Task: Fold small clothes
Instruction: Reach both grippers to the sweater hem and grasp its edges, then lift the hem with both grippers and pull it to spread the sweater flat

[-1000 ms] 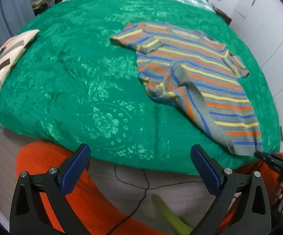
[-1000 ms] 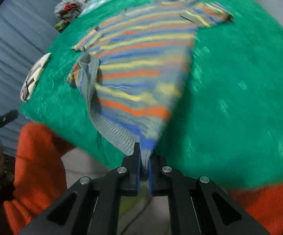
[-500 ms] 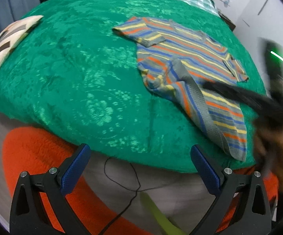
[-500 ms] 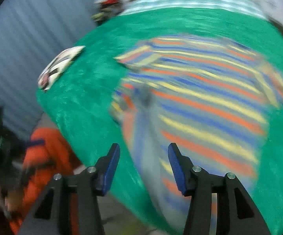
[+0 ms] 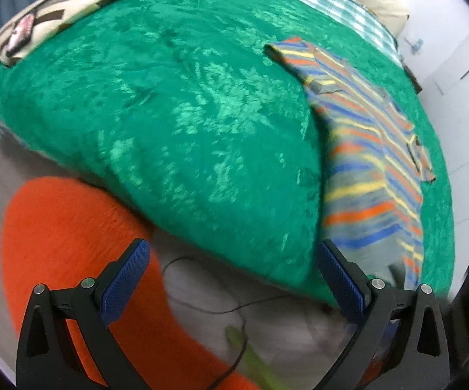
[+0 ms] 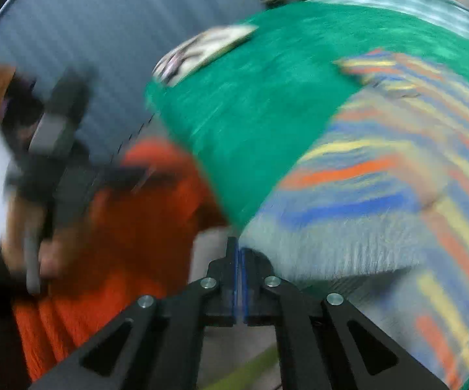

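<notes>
Right gripper [image 6: 238, 256] jaws closing at the striped shirt [image 6: 397, 195] near hem, grip unclear through blur; left gripper [image 5: 231, 276] spread, empty. A missed hem means no fold.

The bed cover [image 5: 185, 123] is shiny green cloth with a raised floral weave, the striped shirt [image 5: 371, 169] is soft knit with a ribbed grey hem, the orange rug [image 5: 58, 234] at lower left looks fuzzy, and the fingers [image 5: 125, 279] carry blue knurled pads on matt black plastic.
</notes>
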### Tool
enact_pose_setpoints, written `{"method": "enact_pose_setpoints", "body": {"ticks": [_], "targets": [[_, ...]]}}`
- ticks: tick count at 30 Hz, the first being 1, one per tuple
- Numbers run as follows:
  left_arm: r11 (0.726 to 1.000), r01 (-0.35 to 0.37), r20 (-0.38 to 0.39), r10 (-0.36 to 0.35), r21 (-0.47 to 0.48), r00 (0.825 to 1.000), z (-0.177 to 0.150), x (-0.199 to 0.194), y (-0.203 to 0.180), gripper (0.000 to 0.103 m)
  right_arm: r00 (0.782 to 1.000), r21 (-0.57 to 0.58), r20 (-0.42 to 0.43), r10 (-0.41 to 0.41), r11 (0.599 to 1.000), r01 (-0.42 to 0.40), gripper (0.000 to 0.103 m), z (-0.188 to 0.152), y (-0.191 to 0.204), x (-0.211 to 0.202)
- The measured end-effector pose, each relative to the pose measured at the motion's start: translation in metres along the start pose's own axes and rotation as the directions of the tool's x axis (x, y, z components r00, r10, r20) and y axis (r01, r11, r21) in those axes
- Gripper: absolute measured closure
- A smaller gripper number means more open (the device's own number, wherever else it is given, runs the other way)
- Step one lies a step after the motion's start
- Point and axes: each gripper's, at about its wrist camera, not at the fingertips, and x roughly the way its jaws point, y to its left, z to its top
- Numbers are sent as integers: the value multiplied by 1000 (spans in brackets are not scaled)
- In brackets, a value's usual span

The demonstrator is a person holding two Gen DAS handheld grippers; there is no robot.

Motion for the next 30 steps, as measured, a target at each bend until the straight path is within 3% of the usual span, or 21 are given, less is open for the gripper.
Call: {"method": "enact_pose_setpoints", "body": {"ticks": [1, 3, 5, 7, 9, 11, 13, 15, 16, 18, 19, 20, 21, 25, 30], "targets": [[1000, 13, -5, -13, 6, 1000, 4, 6, -3, 1, 1000, 16, -15, 25, 1000, -24, 76, -8, 2, 8], [998, 41, -16, -40, 39, 999, 7, 16, -11, 1, 1000, 52, -16, -2, 999, 2, 64, -22, -4, 11], [995, 31, -49, -27, 92, 998, 7, 31, -24, 2, 999, 148, 22, -31, 989, 27, 64, -32, -25, -11], [990, 49, -83, -38, 135, 996, 2, 42, -38, 5, 989, 285, 109, -99, 956, 64, 64, -43, -56, -57], [981, 105, -115, -86, 163, 990, 1, 46, -54, 11, 959, 422, 164, -231, 895, 143, 64, -61, -91, -110], [974, 135, -126, -113, 184, 986, 3, 48, -66, 11, 912, 566, 139, -385, 787, 247, 64, -91, -128, -162], [968, 89, -143, -57, 236, 988, 1, 57, -85, 14, 880, 639, 88, -466, 704, 309, 62, -120, -146, -196], [958, 41, -180, 11, 284, 984, -6, 72, -99, 25, 867, 690, 48, -496, 644, 330, 62, -143, -156, -211], [957, 40, -203, 21, 288, 979, -8, 78, -101, 31, 869, 706, 48, -492, 632, 319, 62, -151, -159, -216], [958, 33, -254, 42, 284, 966, -14, 93, -106, 34, 877, 727, 69, -475, 626, 282, 62, -162, -157, -215], [957, 11, -254, 67, 291, 965, -16, 100, -108, 46, 881, 729, 77, -467, 629, 270, 62, -166, -152, -216], [955, -4, -247, 81, 296, 966, -17, 103, -109, 61, 886, 729, 87, -456, 635, 255, 62, -171, -151, -217], [957, 16, -264, 63, 290, 962, -17, 105, -108, 102, 892, 727, 95, -441, 643, 240, 62, -170, -148, -211], [964, 120, -290, -48, 237, 956, -1, 86, -88, 101, 906, 739, 92, -413, 638, 216, 62, -169, -149, -195], [968, 128, -258, -69, 218, 964, 22, 73, -46, 101, 897, 783, 61, -439, 578, 229, 62, -180, -166, -197]]}}
